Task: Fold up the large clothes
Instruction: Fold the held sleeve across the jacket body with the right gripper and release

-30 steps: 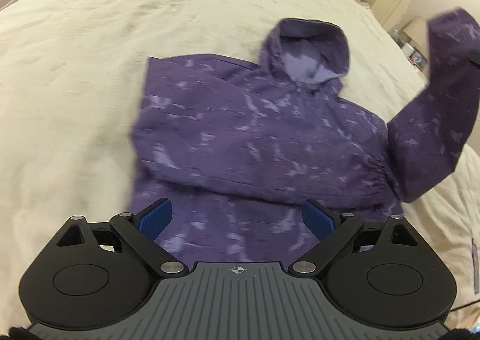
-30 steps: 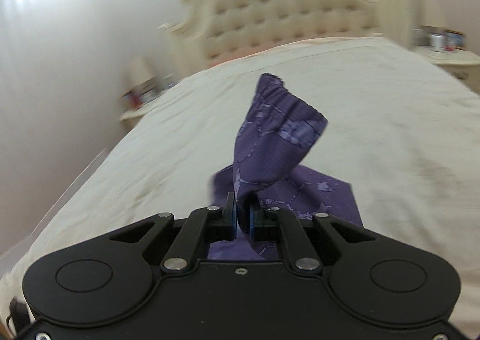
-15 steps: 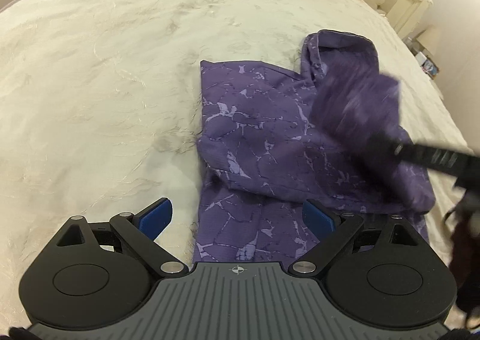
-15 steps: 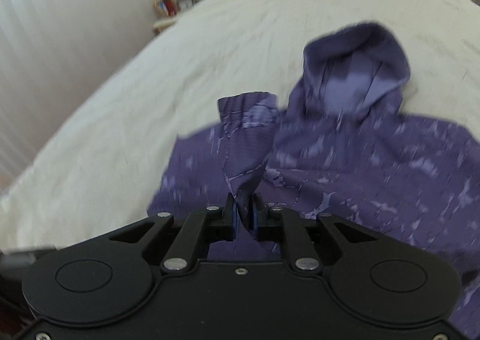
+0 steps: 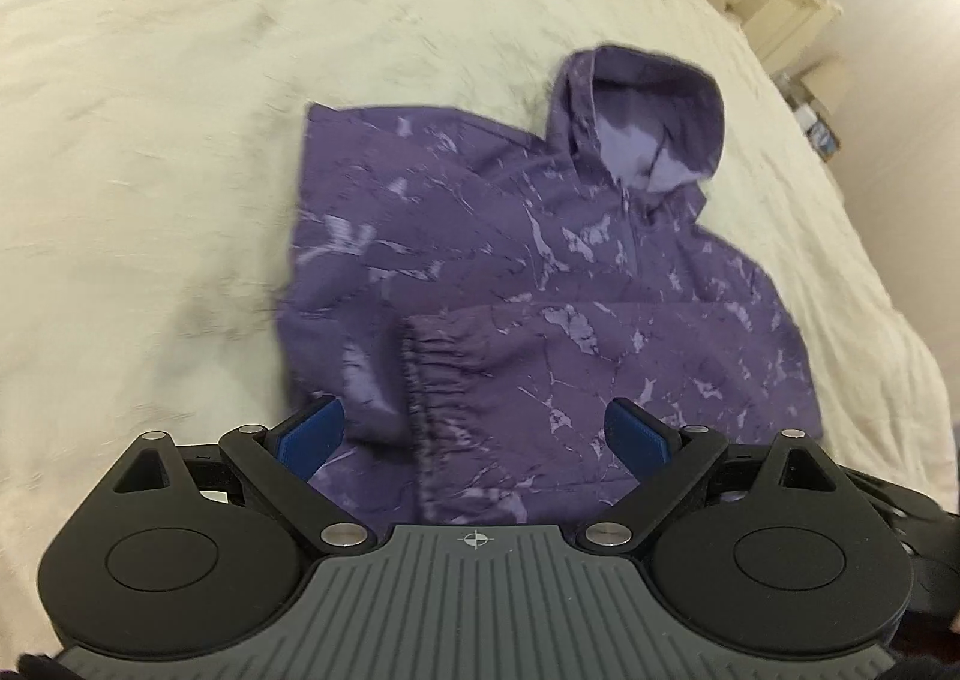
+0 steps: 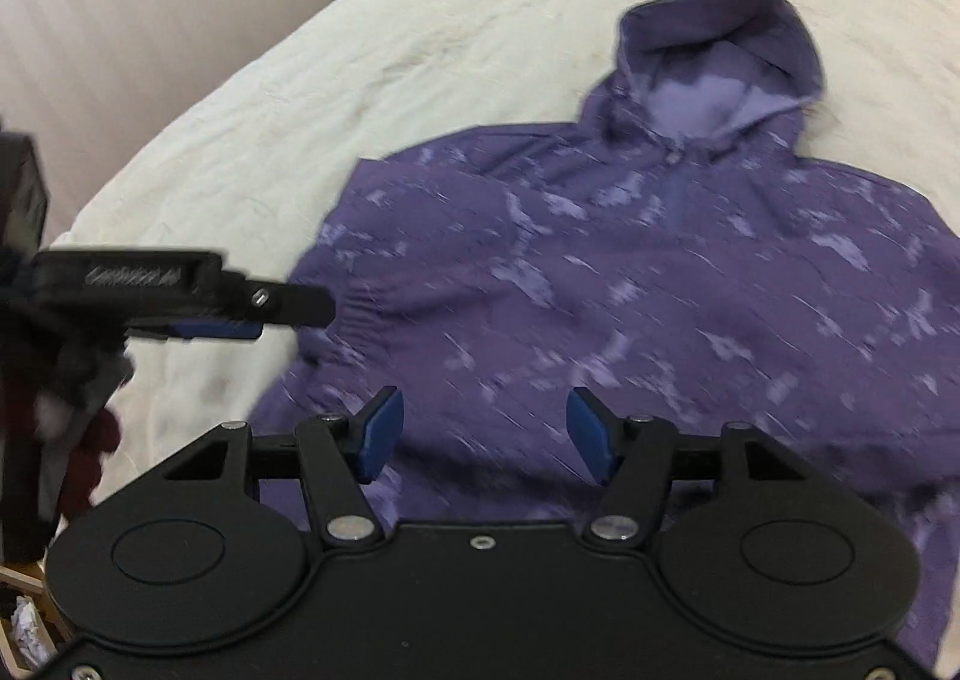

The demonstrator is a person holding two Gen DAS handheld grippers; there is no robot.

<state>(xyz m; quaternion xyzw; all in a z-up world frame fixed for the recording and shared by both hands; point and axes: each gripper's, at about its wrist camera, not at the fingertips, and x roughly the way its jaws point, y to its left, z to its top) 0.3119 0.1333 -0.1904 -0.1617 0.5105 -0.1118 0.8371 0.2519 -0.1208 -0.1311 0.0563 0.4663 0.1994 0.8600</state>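
Ahead of the left gripper (image 5: 474, 437), in its own wrist view, the purple hooded jacket (image 5: 540, 284) lies on the cream bedspread (image 5: 180, 110), hood (image 5: 636, 122) pointing away. Its jaws stand wide apart and empty, hovering just over the near hem. A sleeve now rests folded across the jacket's front, its gathered cuff (image 5: 420, 386) lying just beyond the left blue pad (image 5: 309, 437). A second ago that sleeve was up in the air off to the right, so the fold has just been laid.

Ahead of the right gripper (image 6: 480, 434), in its wrist view, the same jacket spreads flat, hood at the far end. The jaws have just been opening and nothing sits between the pads; half a second ago they pinched the sleeve. The left gripper shows side-on to the left, near the cuff.

With both sleeves seemingly in, the body probably wants folding next.
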